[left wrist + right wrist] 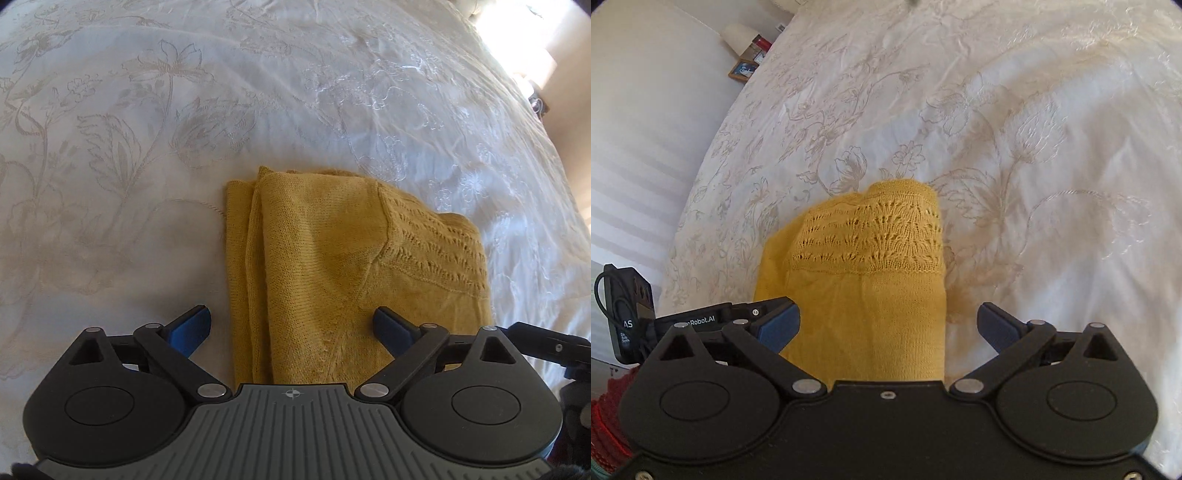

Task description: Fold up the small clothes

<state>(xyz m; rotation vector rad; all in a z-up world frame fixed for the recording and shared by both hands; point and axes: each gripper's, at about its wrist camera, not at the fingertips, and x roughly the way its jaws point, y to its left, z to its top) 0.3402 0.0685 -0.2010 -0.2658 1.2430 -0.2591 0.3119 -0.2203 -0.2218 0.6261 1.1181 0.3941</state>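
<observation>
A mustard-yellow knit garment [332,266] lies folded into a compact rectangle on the white bedspread; a lacy openwork band runs across its right part. My left gripper [291,326] is open and empty, its blue pads either side of the garment's near edge, just above it. In the right wrist view the same garment [864,288] lies ahead with the lace band [875,236] at its far end. My right gripper [888,326] is open and empty over the garment's near right edge. The left gripper's arm [713,317] shows at the left of that view.
The white bedspread [147,147] with embroidered flowers spreads all around the garment. The bed's left edge and a white wall [646,129] show in the right wrist view, with small items on a nightstand [750,55] far back. A red knit item [605,424] sits at lower left.
</observation>
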